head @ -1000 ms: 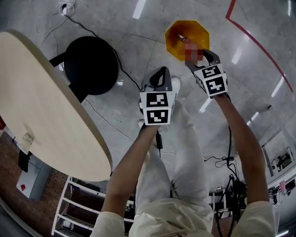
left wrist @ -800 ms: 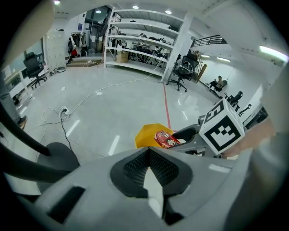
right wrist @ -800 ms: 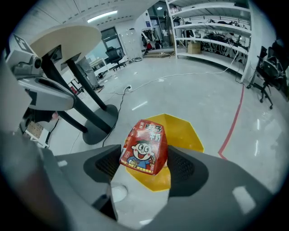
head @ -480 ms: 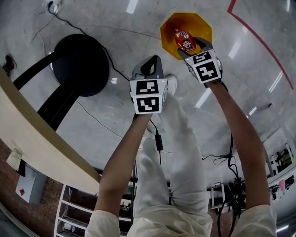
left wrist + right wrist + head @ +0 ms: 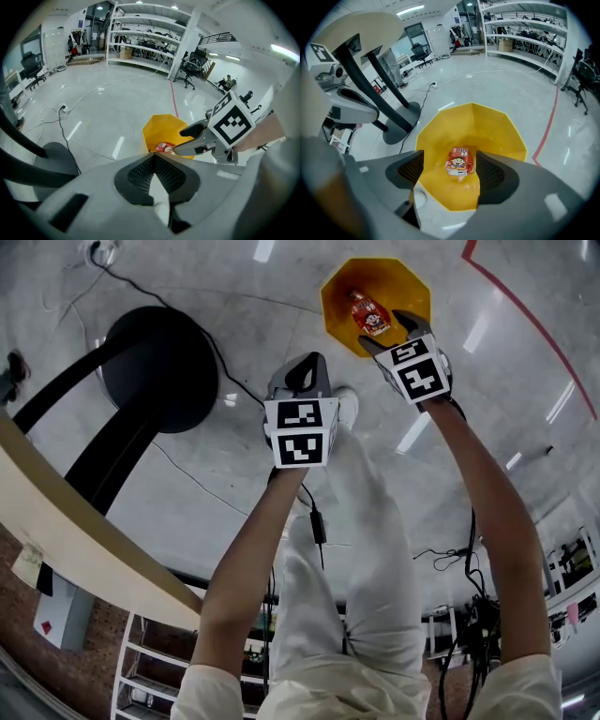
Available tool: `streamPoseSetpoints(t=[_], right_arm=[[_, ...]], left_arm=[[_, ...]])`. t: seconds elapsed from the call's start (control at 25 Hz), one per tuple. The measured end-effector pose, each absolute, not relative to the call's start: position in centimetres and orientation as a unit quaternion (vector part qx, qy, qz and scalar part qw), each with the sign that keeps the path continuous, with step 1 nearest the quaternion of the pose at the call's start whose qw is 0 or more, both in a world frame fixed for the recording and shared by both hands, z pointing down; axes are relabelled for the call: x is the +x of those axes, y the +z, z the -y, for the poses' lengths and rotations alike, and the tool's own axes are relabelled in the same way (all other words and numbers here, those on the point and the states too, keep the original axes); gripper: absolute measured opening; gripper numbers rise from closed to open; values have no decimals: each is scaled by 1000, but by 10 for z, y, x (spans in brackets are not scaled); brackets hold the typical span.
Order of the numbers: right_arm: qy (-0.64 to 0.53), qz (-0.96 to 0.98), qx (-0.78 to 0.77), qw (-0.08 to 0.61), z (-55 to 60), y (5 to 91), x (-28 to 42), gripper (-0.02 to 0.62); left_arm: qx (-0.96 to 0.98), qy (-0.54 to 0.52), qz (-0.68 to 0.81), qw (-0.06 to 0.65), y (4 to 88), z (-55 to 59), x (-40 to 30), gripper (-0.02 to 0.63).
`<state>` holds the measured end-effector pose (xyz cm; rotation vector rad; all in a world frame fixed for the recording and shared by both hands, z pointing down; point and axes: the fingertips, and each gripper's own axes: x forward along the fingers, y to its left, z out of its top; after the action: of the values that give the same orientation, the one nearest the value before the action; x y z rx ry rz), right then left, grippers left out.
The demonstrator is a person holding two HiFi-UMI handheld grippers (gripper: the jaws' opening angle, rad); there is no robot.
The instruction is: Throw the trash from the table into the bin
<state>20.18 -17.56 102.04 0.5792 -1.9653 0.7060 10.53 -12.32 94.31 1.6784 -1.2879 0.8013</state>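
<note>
The right gripper [image 5: 392, 332] hangs over the near rim of the yellow bin [image 5: 396, 282]. Its jaws are spread wide, having just opened further, and they pinch nothing. The snack packet [image 5: 459, 161] seen through the gap lies down inside the bin, clear of both pads. Just beside it, over the grey floor [image 5: 234, 493], the left gripper [image 5: 307, 371] has its jaws pressed together and empty. Floor surrounds the bin. The table's black round base [image 5: 155, 357] and pale table edge [image 5: 84, 540] stand to the left. The packet is red with a cartoon face.
</note>
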Motion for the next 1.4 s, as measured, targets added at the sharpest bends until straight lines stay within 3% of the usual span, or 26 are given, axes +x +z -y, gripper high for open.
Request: streamPoseSetpoints(t=[0.2,0.36,0.52,0.72,1.0,1.4], right_arm=[[292,803,248,457,179,993,206,336],[288,811,273,430,190,942,208,251],[286,812,297,412,192,884,214,125],[280,810,321,402,200,819,224,51],[259,820,312,404,190,708,232,8],[224,860,244,388,148,592,220,6]], left_arm=[[673,327,511,423,919,129,111,5],[680,323,512,413,871,141,115,6],[696,317,503,403,810,146,125,6],[704,318,504,387,745,154,129,5],[714,297,520,364,626,155,129,5],[740,282,512,334,534,115,151,5]])
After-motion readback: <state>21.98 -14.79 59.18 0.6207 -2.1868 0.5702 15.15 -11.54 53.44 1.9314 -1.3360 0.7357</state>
